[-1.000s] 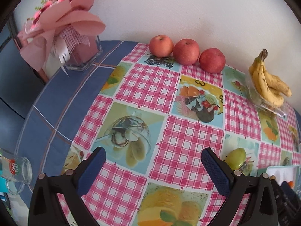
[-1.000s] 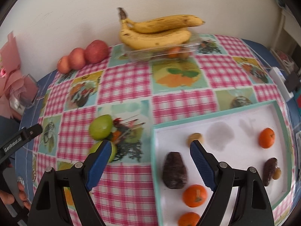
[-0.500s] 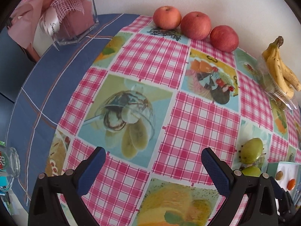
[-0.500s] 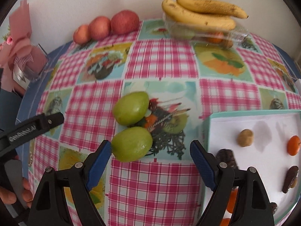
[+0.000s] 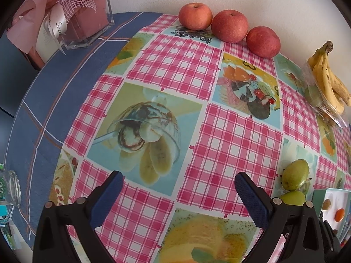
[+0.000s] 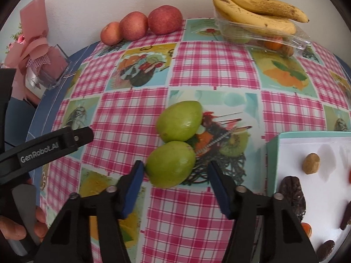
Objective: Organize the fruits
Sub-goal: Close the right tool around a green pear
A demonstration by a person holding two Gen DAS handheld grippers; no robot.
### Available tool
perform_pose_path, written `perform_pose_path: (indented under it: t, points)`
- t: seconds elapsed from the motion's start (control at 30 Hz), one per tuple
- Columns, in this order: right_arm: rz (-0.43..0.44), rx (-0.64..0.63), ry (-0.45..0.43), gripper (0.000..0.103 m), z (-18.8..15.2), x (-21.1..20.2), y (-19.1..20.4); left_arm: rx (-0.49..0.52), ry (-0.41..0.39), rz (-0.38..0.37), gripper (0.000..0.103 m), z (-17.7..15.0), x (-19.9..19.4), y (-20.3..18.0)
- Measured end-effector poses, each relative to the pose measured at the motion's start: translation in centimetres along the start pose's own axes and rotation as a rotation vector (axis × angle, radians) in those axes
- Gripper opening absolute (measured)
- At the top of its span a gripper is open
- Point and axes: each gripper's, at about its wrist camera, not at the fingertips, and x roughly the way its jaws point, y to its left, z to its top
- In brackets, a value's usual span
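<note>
Covering the desk (image 5: pixel 230 144), a pink checked cloth carries three apples (image 5: pixel 229 29) by the wall, seen in both views. Only the right wrist view shows the right tool (image 6: pixel 175 175), jaws spread unclosed around the nearer green fruit (image 6: pixel 170 164), and "GenRobot.AI" on the left tool (image 5: pixel 178 189), open over bare cloth.

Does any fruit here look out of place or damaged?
No damage or spill shows. Two green fruits lie loose mid-table, touching, apart from the three apples lined along the wall. The bananas carry brown speckles and rest on a clear plastic box. The open right gripper brackets the nearer green fruit.
</note>
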Motion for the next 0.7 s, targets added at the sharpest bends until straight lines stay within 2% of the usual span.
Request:
perform_pose_path:
  t: [0.07,0.43,0.7]
  points:
    - [0.018,0.001,0.004,0.049,-0.1,0.1,0.2,0.002,-0.001,0.0,0.103,0.0,-0.1,-0.1]
    - [0.061,0.039,0.01,0.047,-0.1,0.1,-0.3,0.014,-0.007,0.002,0.103,0.0,-0.3,-0.1]
    - [0.089,0.086,-0.034,0.047,0.3,-2.2,-2.1,-0.002,-0.03,-0.025,0.103,0.1,-1.2,-0.4]
